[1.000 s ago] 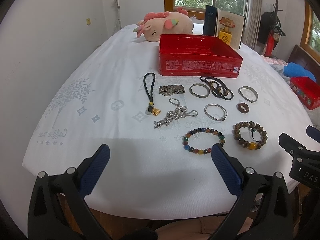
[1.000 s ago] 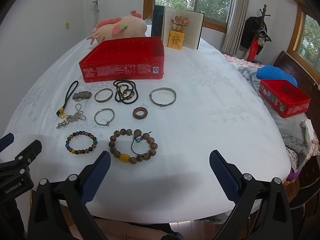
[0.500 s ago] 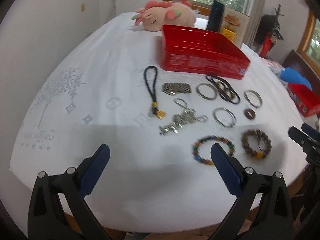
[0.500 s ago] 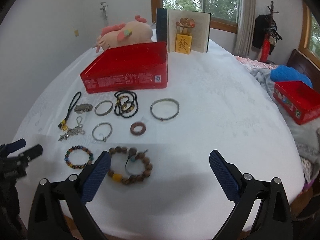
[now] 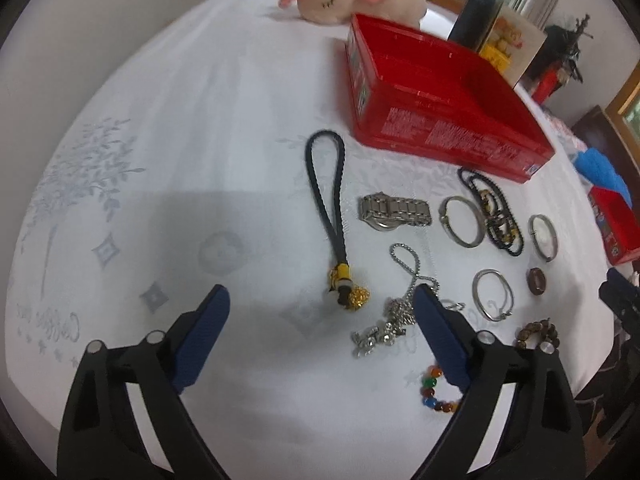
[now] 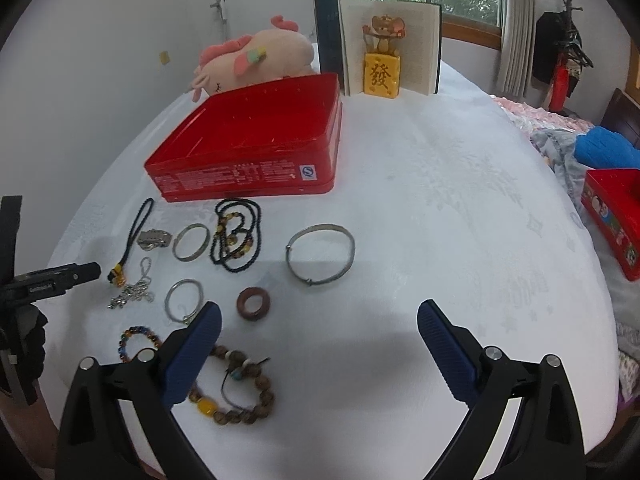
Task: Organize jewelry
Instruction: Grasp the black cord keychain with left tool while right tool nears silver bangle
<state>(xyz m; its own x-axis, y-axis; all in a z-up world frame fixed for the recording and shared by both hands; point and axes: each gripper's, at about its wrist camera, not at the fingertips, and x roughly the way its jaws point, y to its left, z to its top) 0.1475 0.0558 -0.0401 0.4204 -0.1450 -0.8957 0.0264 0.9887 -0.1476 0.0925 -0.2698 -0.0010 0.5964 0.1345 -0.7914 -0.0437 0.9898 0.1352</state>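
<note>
An open red tin (image 5: 436, 100) (image 6: 256, 148) stands on the white tablecloth. Jewelry lies in front of it: a black cord with a gold charm (image 5: 332, 216), a metal watch band (image 5: 394, 210), a silver chain (image 5: 400, 312), silver bangles (image 5: 460, 222) (image 6: 321, 255), black beads (image 6: 236, 236), a brown ring (image 6: 253, 303), a coloured bead bracelet (image 5: 436, 394) and a wooden bead bracelet (image 6: 236, 388). My left gripper (image 5: 320, 340) is open above the cloth just short of the gold charm. My right gripper (image 6: 320, 344) is open and empty, right of the wooden bracelet.
A pink plush toy (image 6: 256, 60), an open book (image 6: 388, 44) and a yellow figurine (image 6: 382, 72) stand behind the tin. A second red tin (image 6: 612, 208) and blue cloth (image 6: 604, 152) lie off to the right. The table's front edge is close below both grippers.
Both grippers have moved forward and lower over the table. The left one has closed in on the black cord and silver chain. No jewelry has moved.
</note>
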